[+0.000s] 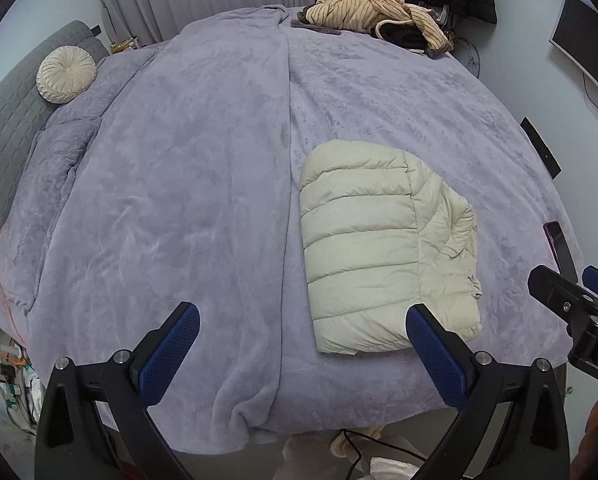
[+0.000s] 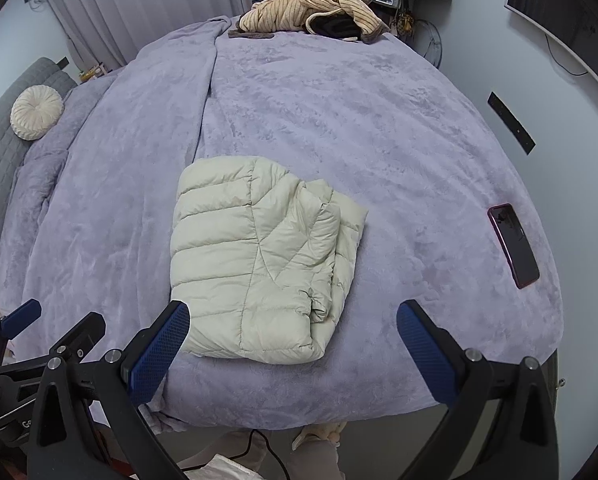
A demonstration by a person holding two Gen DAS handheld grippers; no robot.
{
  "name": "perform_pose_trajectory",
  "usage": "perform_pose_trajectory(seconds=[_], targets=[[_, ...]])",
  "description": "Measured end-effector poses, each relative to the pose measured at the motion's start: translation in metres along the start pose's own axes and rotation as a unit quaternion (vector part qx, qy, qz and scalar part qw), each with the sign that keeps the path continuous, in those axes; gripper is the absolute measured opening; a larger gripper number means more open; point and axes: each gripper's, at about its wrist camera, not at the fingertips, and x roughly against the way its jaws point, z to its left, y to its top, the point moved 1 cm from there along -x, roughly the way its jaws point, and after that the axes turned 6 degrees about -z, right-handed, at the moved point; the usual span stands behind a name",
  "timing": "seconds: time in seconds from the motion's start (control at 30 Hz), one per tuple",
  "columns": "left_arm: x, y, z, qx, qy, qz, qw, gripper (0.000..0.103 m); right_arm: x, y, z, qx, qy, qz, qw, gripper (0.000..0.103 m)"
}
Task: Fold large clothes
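At the far left, a round cream cushion (image 1: pixel 66 74) rests against the grey quilted headboard (image 1: pixel 9 120), well apart from the work area, and the lilac blanket (image 1: pixel 179 200) spreads flat over the whole bed, giving a broad, soft surface for folding. Nearer the front edge, the left gripper (image 1: pixel 303 350) hovers above the blanket with its blue-padded fingers spread wide and nothing between them; its right finger overlaps the near corner of the cream puffer jacket (image 2: pixel 259 264) in that view, though I cannot tell whether it touches. The jacket lies toward the near side of the bed, already folded into a compact rectangle with a sleeve tucked over the top and layered edges showing on its right side, so the folding of this piece looks close to finished. The right gripper (image 2: pixel 293 344) also stands wide open and empty, its left finger just beside the jacket's near left corner, both tools apparently set back so the bundle can settle undisturbed. Farther right, a dark phone (image 2: pixel 513 245) lies flat near the bed's edge, well clear of the jacket. At the far side, a heap of striped beige clothes (image 2: pixel 311 10) waits unfolded, probably the next items.
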Motion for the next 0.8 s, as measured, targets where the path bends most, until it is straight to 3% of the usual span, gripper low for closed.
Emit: perform_pose_trajectory(seconds=[0.8], targets=[[0.0083, -0.0089, -0.0045, -0.002, 0.003, -0.002, 1.0, 0.103, 0.0078, -0.0052, 0.0033, 0.004, 0.001, -0.002, 1.0, 0.103]])
